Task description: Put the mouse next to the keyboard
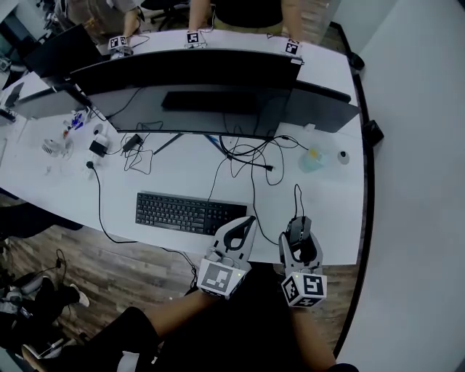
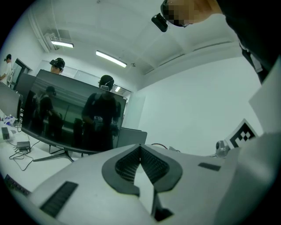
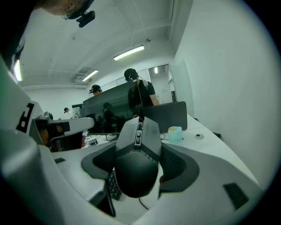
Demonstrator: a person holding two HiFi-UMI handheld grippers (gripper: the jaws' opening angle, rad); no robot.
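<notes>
A black corded mouse [image 3: 138,158] sits between the jaws of my right gripper [image 3: 139,163], which is shut on it; from the head camera the mouse [image 1: 298,231] is near the desk's front edge, right of the black keyboard [image 1: 190,213]. The keyboard's right end shows as a few keys [image 3: 113,186] below the mouse. My left gripper [image 1: 243,227] hovers at the keyboard's right end, its ribbed pads [image 2: 149,165] pressed together with nothing between them. The mouse cable [image 1: 296,195] runs back toward the monitor.
A wide black monitor [image 1: 189,94] stands behind the keyboard, with tangled cables [image 1: 247,154] under it. A pale cup [image 1: 312,158] and a small round object [image 1: 343,155] sit at the right. Chargers and small items [image 1: 94,142] lie left. People stand beyond the desk [image 1: 243,11].
</notes>
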